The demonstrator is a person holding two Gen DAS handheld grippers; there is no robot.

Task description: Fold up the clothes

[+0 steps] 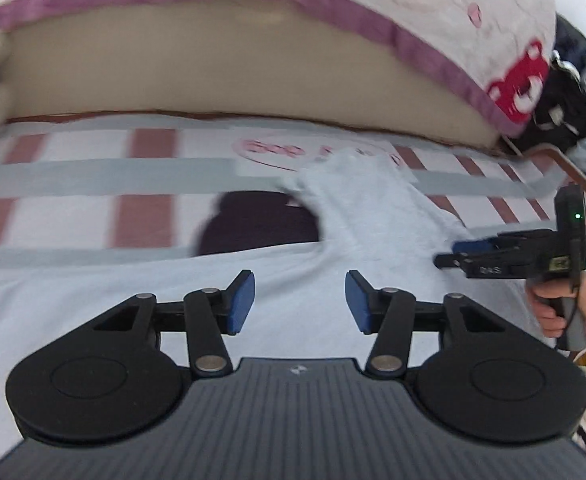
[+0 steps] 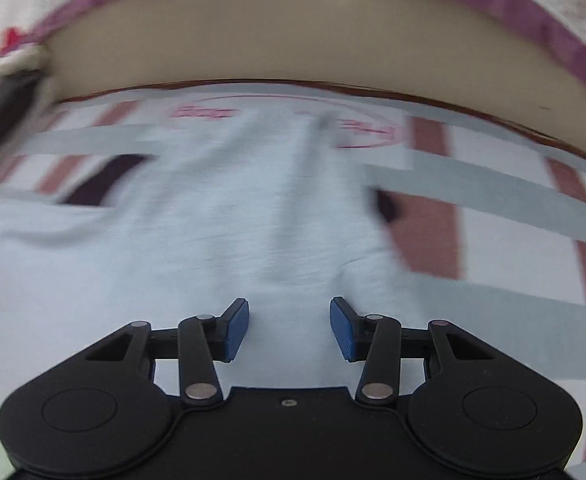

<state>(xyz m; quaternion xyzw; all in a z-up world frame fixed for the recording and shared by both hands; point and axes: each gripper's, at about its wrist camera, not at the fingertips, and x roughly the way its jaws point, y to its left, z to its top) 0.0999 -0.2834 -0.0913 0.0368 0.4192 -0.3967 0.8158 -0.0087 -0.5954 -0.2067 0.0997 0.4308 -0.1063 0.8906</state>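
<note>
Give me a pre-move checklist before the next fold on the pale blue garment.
1. Left gripper jaws apart, nothing between them: ok.
2. Right gripper jaws apart, nothing between them: ok.
3. Pale blue garment spread on the striped bed sheet: ok.
4. Garment smooth: not ok, a ridge runs up its middle in the right wrist view.
5. Dark piece beside the garment clear of the fold: cannot tell.
6. Picture sharp enough to pick a grasp edge: not ok, both views are blurred.
</note>
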